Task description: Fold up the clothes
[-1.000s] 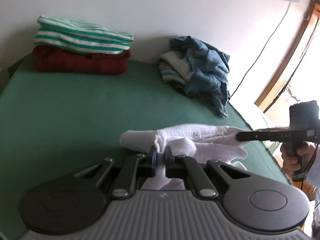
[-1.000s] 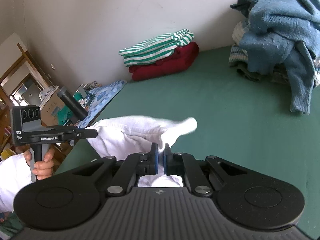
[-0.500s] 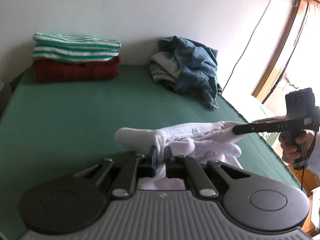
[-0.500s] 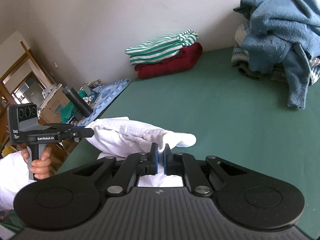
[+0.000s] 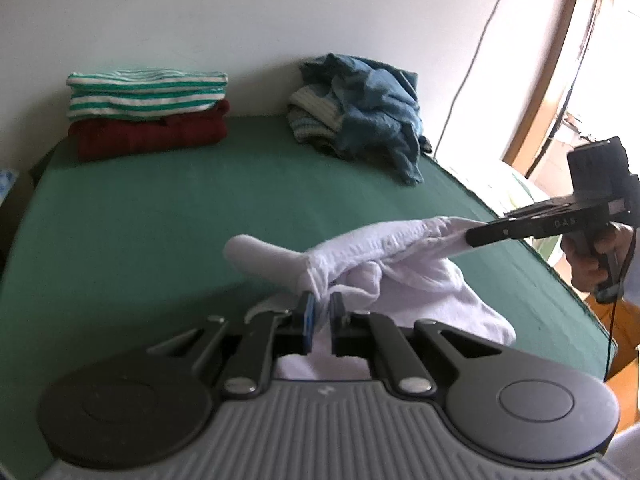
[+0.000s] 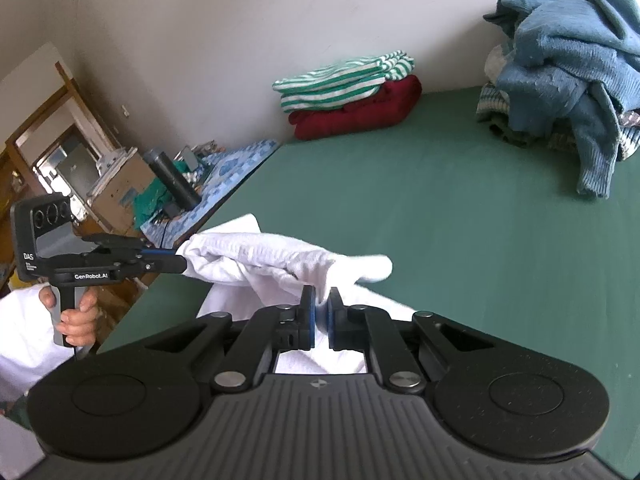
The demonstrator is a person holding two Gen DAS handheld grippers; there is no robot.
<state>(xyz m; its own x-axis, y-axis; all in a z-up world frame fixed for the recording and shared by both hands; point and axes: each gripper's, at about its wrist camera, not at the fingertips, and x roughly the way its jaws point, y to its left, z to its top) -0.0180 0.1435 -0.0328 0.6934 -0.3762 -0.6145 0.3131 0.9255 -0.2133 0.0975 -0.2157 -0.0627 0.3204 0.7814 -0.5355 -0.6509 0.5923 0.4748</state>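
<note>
I hold the crumpled white cotton garment [image 5: 384, 256] stretched lengthwise between my left tongs [image 5: 320, 312] and right tongs [image 6: 320, 312], both clamped on it, just above the green bench [image 5: 160, 216].

Left gripper [image 5: 321, 312] is pinched on one end of the white garment [image 5: 384, 256] while the right gripper [image 5: 474, 236] clamps the other, so it's stretched between them over the green table [image 5: 160, 216], with a striped-and-red folded stack [image 5: 146, 114] and a blue clothes heap [image 5: 360, 108] at the back wall.
</note>
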